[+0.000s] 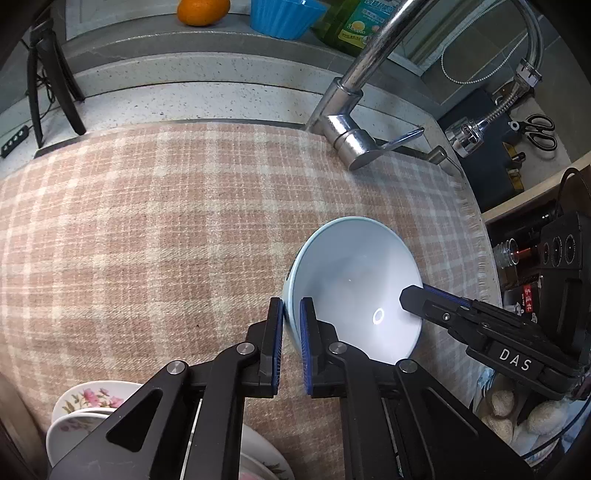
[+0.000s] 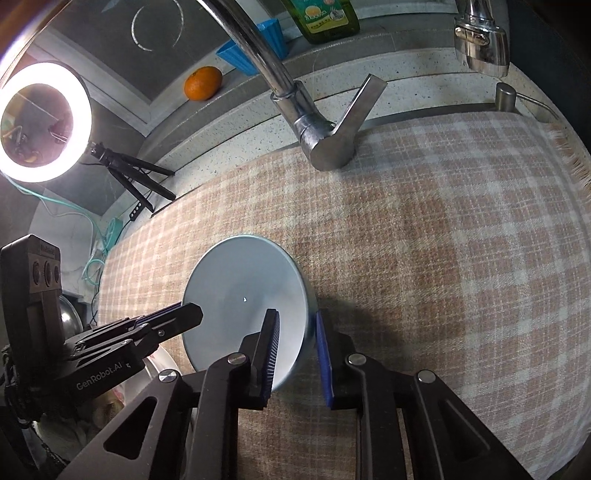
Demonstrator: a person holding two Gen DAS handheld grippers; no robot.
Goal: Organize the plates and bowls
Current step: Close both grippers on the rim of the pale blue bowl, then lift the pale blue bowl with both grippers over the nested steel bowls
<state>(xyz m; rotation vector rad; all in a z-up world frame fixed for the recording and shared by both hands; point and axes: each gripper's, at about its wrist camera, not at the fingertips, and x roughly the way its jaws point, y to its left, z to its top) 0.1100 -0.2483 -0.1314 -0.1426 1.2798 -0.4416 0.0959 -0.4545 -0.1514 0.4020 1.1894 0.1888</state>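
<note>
Left gripper [image 1: 291, 343] pinching pale-blue bowl [image 1: 354, 280] rim, right gripper [image 2: 295, 354] straddling opposite rim — pads apart

A checked cloth [image 1: 166, 221] covers the counter. Behind it stand a chrome tap [image 1: 351, 125], an orange [image 1: 202, 11], a blue cup [image 1: 284, 16], a green soap bottle [image 2: 325, 18] and a lit ring lamp [image 2: 44, 122] on a tripod.

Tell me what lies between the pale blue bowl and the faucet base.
Only bare plaid cloth. Both wrist views show nothing standing on the stretch from the pale blue bowl up to the faucet base.
</note>
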